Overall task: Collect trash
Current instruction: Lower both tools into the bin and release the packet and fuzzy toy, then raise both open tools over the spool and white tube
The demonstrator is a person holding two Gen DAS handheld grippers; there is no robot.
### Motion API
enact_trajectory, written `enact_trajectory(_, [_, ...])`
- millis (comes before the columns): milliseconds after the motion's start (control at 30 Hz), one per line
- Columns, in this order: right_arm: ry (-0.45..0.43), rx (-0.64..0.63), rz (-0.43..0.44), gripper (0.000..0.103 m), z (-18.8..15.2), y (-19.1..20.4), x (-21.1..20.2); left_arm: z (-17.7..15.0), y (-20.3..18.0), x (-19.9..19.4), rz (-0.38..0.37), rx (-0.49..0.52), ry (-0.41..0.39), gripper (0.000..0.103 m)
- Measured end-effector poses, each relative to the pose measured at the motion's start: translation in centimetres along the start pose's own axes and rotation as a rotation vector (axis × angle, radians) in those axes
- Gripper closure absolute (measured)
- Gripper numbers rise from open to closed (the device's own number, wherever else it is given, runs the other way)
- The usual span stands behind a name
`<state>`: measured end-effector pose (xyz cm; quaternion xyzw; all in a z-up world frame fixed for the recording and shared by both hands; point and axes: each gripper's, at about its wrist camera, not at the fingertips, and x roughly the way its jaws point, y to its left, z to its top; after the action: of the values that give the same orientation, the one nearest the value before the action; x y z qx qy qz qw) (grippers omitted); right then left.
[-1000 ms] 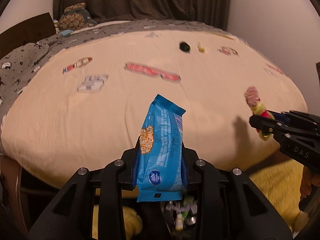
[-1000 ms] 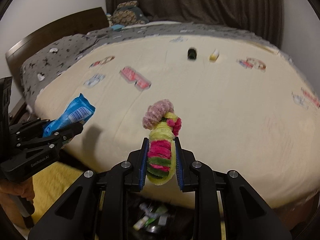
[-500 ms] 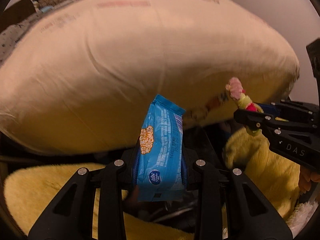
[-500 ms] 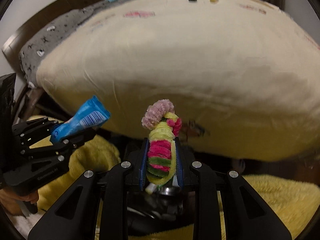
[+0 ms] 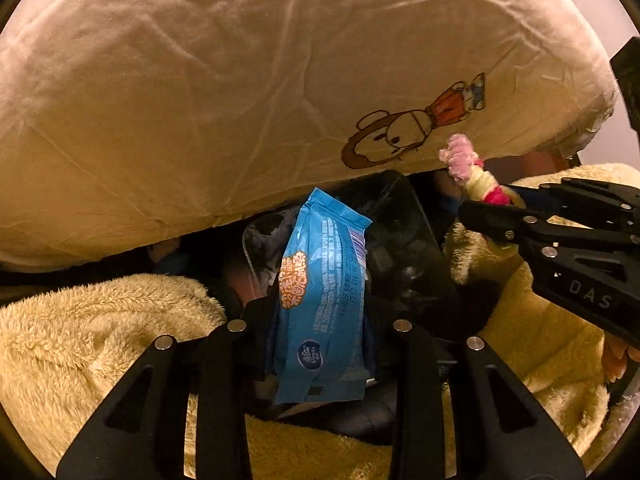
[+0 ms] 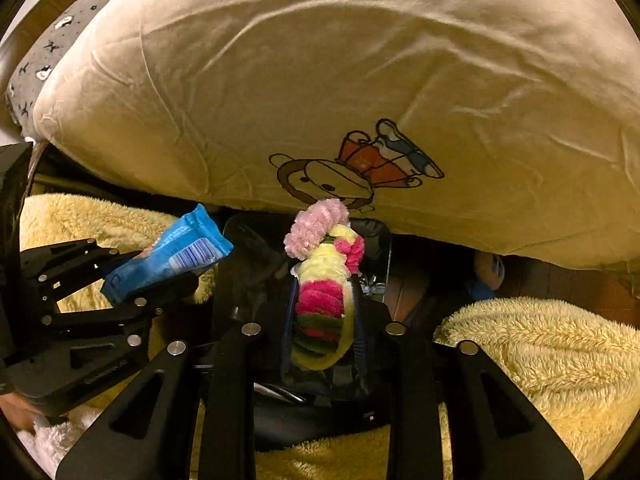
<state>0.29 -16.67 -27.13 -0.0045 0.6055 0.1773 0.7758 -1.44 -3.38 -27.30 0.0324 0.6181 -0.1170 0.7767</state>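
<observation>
Bin (image 5: 404,240) under both loaded tools is dark, contents indistinct.

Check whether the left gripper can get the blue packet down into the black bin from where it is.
Probably yes. The left gripper holds the blue packet just above the black bin, whose opening shows dark directly beyond it. The bed's overhanging sheet sits farther back, and the right gripper is off to the side.

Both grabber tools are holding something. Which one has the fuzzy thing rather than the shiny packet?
The right gripper, pinching the pink, yellow and green fuzzy bundle. The left gripper holds the glossy blue packet.
</observation>
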Motion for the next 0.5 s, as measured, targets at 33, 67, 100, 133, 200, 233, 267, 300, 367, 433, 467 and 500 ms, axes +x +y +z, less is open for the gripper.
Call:
enact_trajectory(33, [0.000, 0.001, -0.001, 0.071, 0.1, 0.1, 0.1, 0.0, 0.1, 0.1, 0.021, -0.002, -0.001, 0.070])
enact_trajectory(67, [0.000, 0.004, -0.001, 0.068, 0.1, 0.1, 0.1, 0.0, 0.2, 0.2, 0.030, -0.003, -0.002, 0.070])
enact_trajectory(100, [0.000, 0.005, 0.000, 0.067, 0.5, -0.2, 0.3, 0.1, 0.3, 0.2, 0.038, -0.006, -0.003, 0.067])
enact_trajectory(133, [-0.001, 0.009, 0.002, 0.065, 0.6, -0.1, 0.3, 0.1, 0.5, 0.2, 0.041, -0.013, -0.003, 0.066])
enact_trajectory(200, [-0.005, 0.013, 0.002, 0.055, 0.9, -0.2, 0.2, 0.3, 0.6, 0.0, 0.040, -0.022, -0.007, 0.061])
enact_trajectory(233, [-0.009, 0.015, 0.003, 0.052, 1.0, -0.4, 0.1, 0.3, 0.8, -0.1, 0.043, -0.025, -0.011, 0.059])
enact_trajectory(267, [-0.013, 0.016, 0.002, 0.049, 1.1, -0.6, 0.0, 0.3, 0.9, -0.2, 0.045, -0.027, -0.014, 0.055])
enact_trajectory(300, [-0.020, 0.019, 0.000, 0.049, 1.2, -0.6, -0.2, 0.3, 1.1, -0.4, 0.051, -0.029, -0.021, 0.053])
enact_trajectory(367, [-0.032, 0.018, -0.005, 0.048, 1.5, -0.6, -0.6, 0.5, 1.5, -1.1, 0.063, -0.029, -0.035, 0.048])
enact_trajectory(433, [-0.049, 0.010, -0.009, 0.047, 1.8, -0.7, -1.3, 0.8, 1.6, -1.7, 0.066, -0.029, -0.052, 0.041])
enact_trajectory(467, [-0.061, 0.005, -0.010, 0.046, 2.0, -0.7, -1.7, 0.8, 1.5, -2.1, 0.069, -0.031, -0.061, 0.036])
enact_trajectory(500, [-0.080, 0.001, -0.012, 0.044, 2.3, -0.7, -2.4, 1.0, 1.7, -2.6, 0.073, -0.035, -0.078, 0.031])
